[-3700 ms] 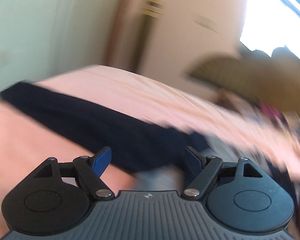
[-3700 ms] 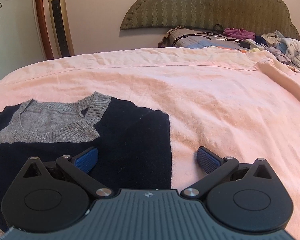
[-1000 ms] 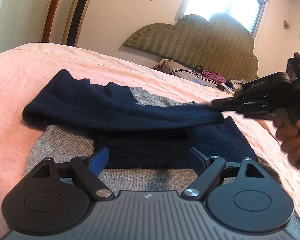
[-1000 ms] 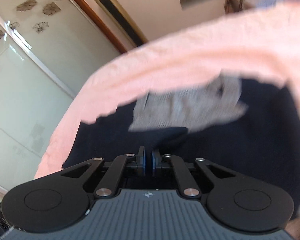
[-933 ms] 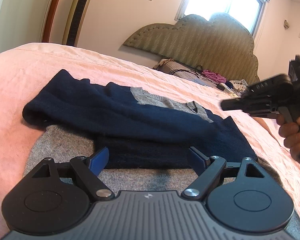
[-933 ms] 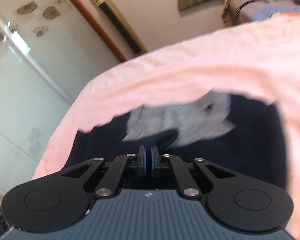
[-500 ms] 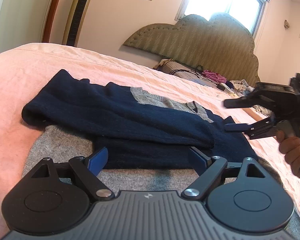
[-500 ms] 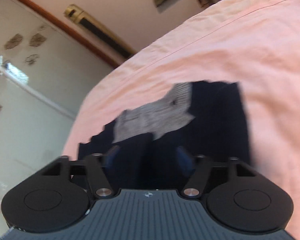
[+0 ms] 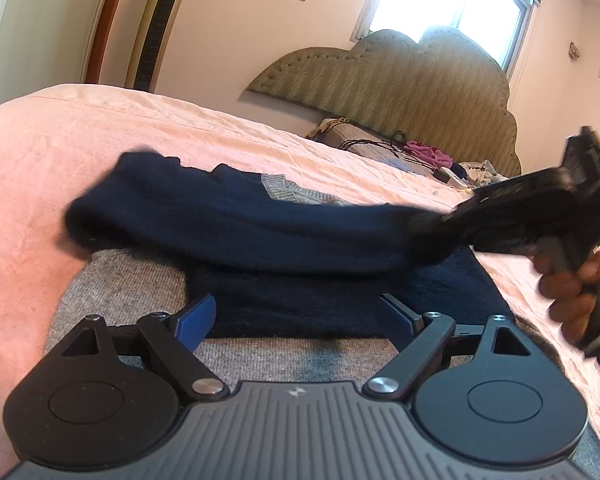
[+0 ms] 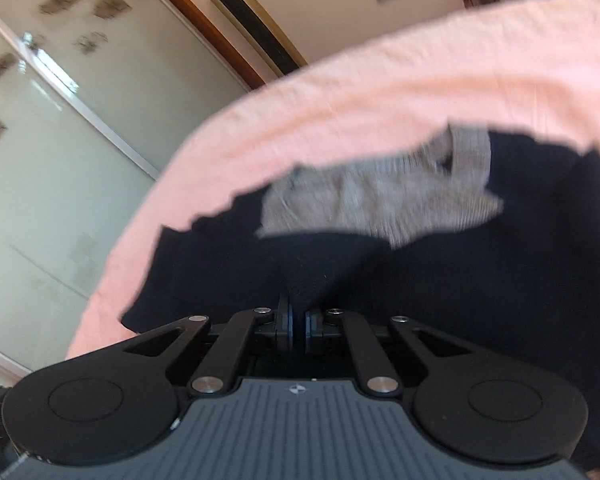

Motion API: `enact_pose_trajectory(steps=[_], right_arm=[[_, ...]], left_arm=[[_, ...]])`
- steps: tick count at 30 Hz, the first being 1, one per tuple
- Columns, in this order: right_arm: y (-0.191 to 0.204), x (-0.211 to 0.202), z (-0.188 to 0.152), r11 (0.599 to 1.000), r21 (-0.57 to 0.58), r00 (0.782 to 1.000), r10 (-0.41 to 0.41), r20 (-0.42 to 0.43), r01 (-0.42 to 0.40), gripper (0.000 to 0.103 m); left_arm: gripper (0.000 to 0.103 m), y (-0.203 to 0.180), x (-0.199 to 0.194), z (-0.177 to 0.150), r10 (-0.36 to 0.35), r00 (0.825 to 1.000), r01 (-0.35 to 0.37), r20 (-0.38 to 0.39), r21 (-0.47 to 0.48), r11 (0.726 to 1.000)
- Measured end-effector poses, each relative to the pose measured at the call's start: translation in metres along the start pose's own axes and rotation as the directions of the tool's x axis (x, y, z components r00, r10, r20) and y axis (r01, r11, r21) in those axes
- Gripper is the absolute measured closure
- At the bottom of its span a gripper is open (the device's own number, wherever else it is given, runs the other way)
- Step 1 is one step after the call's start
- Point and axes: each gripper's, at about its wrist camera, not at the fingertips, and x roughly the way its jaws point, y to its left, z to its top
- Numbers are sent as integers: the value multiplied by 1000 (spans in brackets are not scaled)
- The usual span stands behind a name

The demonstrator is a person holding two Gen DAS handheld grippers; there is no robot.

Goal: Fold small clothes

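1. A navy and grey knitted sweater (image 9: 284,296) lies flat on the pink bed sheet (image 9: 40,152). Its grey hem band is nearest the left wrist camera, and its grey collar (image 10: 380,196) is toward the headboard (image 9: 400,80).
2. The left claw (image 9: 296,316) is spread wide and holds nothing. Its 2 blue-padded fingers (image 9: 196,316) sit low over the hem area, 1 on each side of the navy panel. Whether they touch the knit cannot be told.
3. The right claw (image 10: 296,320) is pinched nearly closed on the navy sleeve (image 9: 236,224), and dark cloth rises from between its fingertips in the right wrist view.
4. In the left wrist view the sleeve stretches across the sweater's body from the left shoulder to the right claw (image 9: 428,224), with its gripped end raised off the garment.
5. The person's right hand (image 9: 576,292) wraps the handle of that claw, over the bed's right side.
6. Loose clothes and cables (image 9: 420,152) lie piled near the headboard, well apart from the sweater. A tall gold tower fan (image 9: 156,24) stands by the wall.
7. The right wrist view is blurred.
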Motion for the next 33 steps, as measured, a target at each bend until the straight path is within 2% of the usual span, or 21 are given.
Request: enact_pose_trajectory(steps=[4,7,8,10,12,13,14,16,17,18,20,22,24,25,27,28,31,33], right_arm=[[-30,-34,20,995,6,995,-99,28,99,92],[-62,-54,20,978,30,978,-208,25,207,92],[-72,-58,18,974,49,974,-223,26,222,92],[-90,-60,13,974,107,979,-201,11,199,91],[-95,-61,10,968,150,979,-205,18,200,83],[-93,-66,10,966,158,976,-214,45,205,75],[-89,-73,9,962,164,967,-234,96,217,63],[-72,-83,6,956,141,935,-283,211,258,53],[-64,-80,7,961,109,932,-274,238,255,50],[-59,-73,9,967,82,936,-255,240,243,49],[-54,-53,11,970,64,944,-243,223,235,37],[-54,-29,14,961,48,938,-276,212,272,37],[-61,-9,15,941,40,921,-337,196,335,37],[-66,-3,13,935,17,912,-351,211,355,39],[-70,-1,4,922,-64,899,-356,255,383,41],[-70,0,0,914,-102,896,-355,267,393,42],[-74,2,8,922,-75,900,-351,260,381,42],[-65,0,9,900,-88,883,-394,256,427,42]], left_arm=[[14,0,0,0,-1,1000,1,0,0,1000],[13,0,0,-1,-5,1000,5,-1,1,1000],[12,-1,0,-1,-5,1000,5,-2,2,1000],[12,-1,0,-1,-2,1000,2,-4,4,1000],[12,-4,-4,0,19,1000,-19,6,12,1000],[12,-9,-7,3,38,999,-39,14,30,999],[12,-16,-10,9,43,999,-45,31,65,997],[11,-30,-11,23,23,993,-39,112,144,989],[7,-38,-4,31,34,990,-58,137,178,982],[5,-45,11,42,50,991,-76,125,208,975],[5,-50,53,63,69,997,-74,32,245,967],[5,-46,98,76,174,983,-155,-56,252,955],[5,-29,132,77,261,953,-218,-152,252,943],[2,-18,137,74,285,948,-244,-143,252,937],[1,-2,132,73,249,959,-215,-132,230,949],[0,-1,133,74,257,957,-220,-134,239,946],[0,-11,133,71,307,943,-263,-126,282,923],[0,-17,119,69,374,922,-335,-99,279,900]])
